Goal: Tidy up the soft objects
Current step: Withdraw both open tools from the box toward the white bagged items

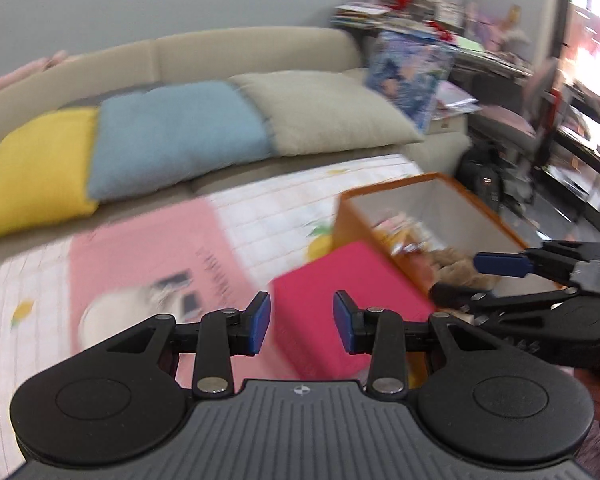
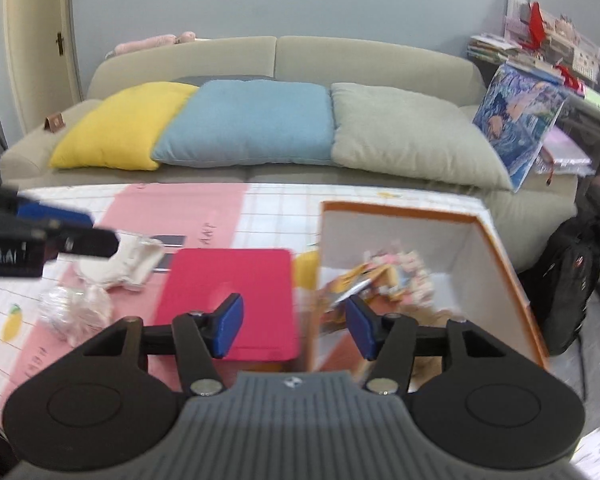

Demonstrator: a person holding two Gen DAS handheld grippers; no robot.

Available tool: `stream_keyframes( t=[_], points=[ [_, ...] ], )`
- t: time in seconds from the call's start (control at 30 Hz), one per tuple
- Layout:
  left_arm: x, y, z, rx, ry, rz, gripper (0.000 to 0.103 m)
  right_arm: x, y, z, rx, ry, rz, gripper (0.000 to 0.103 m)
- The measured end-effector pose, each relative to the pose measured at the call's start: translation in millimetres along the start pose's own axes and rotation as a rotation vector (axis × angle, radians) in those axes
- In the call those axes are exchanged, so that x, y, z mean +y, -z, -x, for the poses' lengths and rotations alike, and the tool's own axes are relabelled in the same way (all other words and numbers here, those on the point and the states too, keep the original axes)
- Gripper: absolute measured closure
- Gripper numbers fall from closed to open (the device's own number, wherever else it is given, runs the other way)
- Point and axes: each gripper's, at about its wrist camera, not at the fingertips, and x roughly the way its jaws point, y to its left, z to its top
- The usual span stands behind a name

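Note:
An orange box (image 2: 500,240) with white inner walls stands on the play mat and holds several soft toys (image 2: 396,272); it also shows in the left wrist view (image 1: 496,216). A magenta pad (image 2: 232,292) lies left of it, also seen in the left wrist view (image 1: 340,304). A white plush (image 2: 128,260) and a clear plastic bundle (image 2: 74,308) lie further left. My left gripper (image 1: 302,324) is open and empty above the pad. My right gripper (image 2: 296,326) is open and empty over the box's near-left edge.
A beige sofa (image 2: 276,56) carries yellow (image 2: 120,128), blue (image 2: 252,124) and grey (image 2: 412,136) cushions. A black backpack (image 2: 572,280) sits right of the box. Cluttered shelves (image 2: 548,52) stand at the far right.

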Motion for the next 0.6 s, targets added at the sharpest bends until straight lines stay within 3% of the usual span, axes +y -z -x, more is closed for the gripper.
stream_keyframes(
  t=[0.2, 0.37, 0.5, 0.6],
  points=[
    [41, 45, 7, 0.035, -0.079, 0.125, 0.059, 44, 26, -3, 0.005, -0.082, -0.043, 0.046],
    [61, 71, 14, 0.057, -0.058, 0.118, 0.051, 81, 41, -11, 0.044, -0.168, -0.007, 0.046],
    [71, 79, 18, 0.041, -0.086, 0.091, 0.046, 112, 46, -17, 0.057, -0.221, 0.075, 0.047],
    [81, 84, 21, 0.022, -0.08, 0.085, 0.039, 133, 47, -24, 0.065, -0.254, 0.139, 0.059]
  ],
)
